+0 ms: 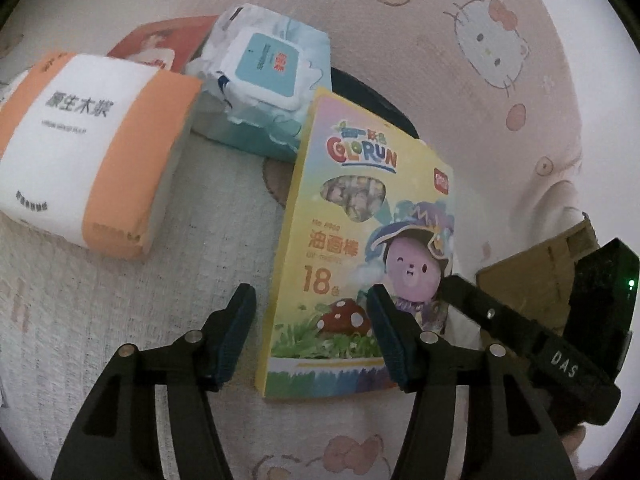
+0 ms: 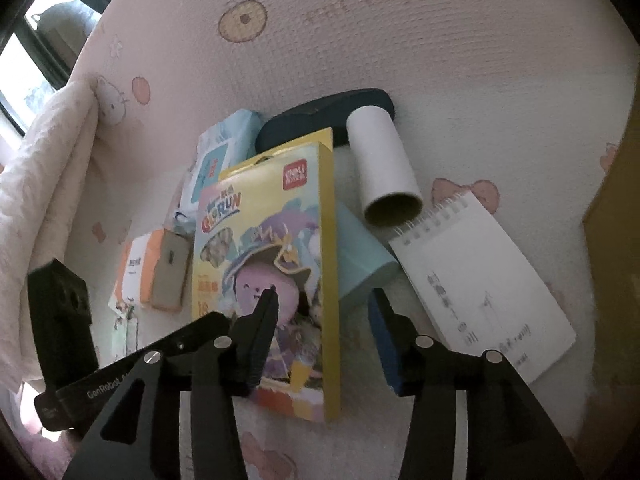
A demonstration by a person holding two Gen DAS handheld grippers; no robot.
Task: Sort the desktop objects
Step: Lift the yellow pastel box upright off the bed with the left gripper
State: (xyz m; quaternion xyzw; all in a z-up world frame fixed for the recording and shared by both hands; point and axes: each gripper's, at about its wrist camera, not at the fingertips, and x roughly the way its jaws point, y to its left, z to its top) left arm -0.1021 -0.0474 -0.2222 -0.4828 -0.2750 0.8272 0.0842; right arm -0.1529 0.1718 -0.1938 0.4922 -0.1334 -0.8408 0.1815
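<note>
A yellow Colorun crayon box lies tilted on the pink cartoon cloth; it also shows in the right wrist view. My left gripper is open, its jaws straddling the box's lower left part. My right gripper is open, its jaws standing either side of the box's right edge. An orange-and-white tissue pack, a wet-wipes pack and a red packet lie beyond the box on the left. A white paper tube, a spiral notepad, a light-blue block and a dark case lie to the right.
A brown cardboard box sits at the right; its edge shows in the right wrist view. A folded white blanket bounds the left side. The other gripper's black body is close at the right.
</note>
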